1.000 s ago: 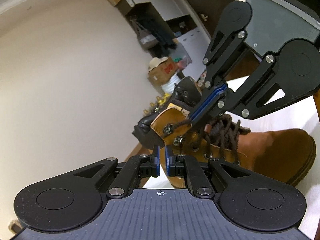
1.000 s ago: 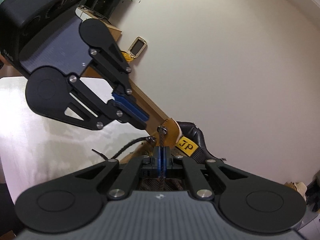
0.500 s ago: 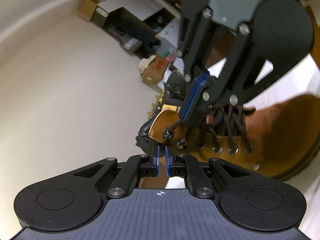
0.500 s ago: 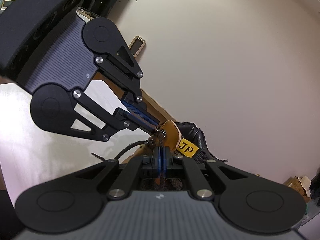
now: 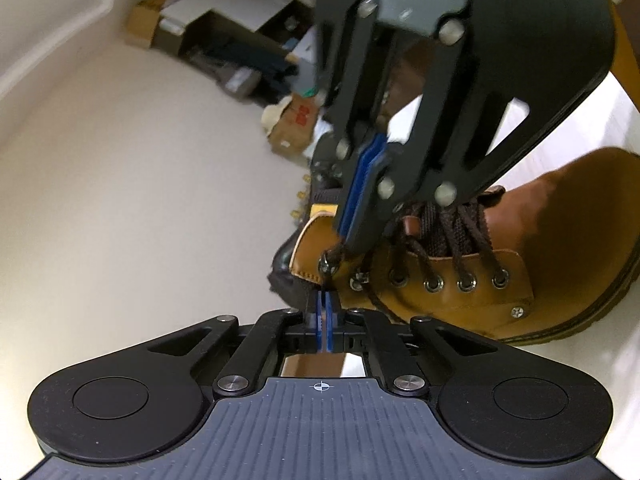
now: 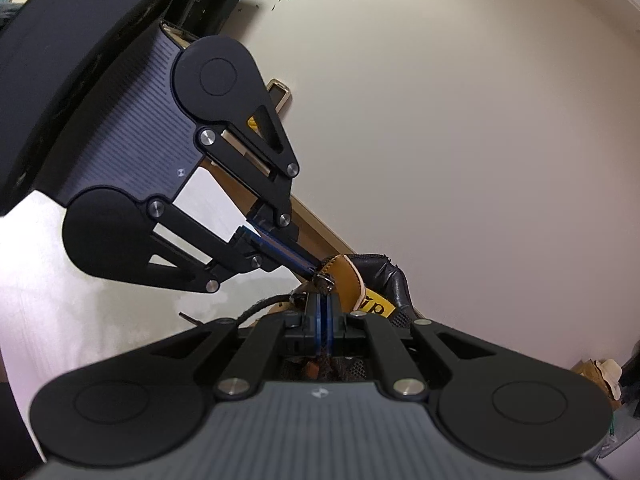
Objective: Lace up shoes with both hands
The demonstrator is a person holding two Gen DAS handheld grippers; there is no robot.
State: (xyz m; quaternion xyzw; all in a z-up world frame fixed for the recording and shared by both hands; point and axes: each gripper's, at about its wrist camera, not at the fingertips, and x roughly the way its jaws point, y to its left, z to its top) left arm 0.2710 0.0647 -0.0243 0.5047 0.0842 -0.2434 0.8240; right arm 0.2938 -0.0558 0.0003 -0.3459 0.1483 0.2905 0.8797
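Left gripper [image 5: 325,300] fingers pressed together just under the top eyelet [image 5: 327,266] of the tan boot [image 5: 560,264] on the white desk [image 5: 580,128]; whether lace sits between them, cannot tell. Right gripper [image 5: 342,240], fingers clenched, pinches the dark lace [image 5: 334,256] at that eyelet.

Each gripper, the left gripper [image 5: 324,300] and the right gripper [image 6: 322,300], is matte black, with 2 rounded paddle-like lobes at the lower corners of its own view. Silver screws pin the black linkage bars. A ribbed grey plate with a small crosshair mark fills the bottom centre, and the fingertip pads [image 5: 319,312] are blue.
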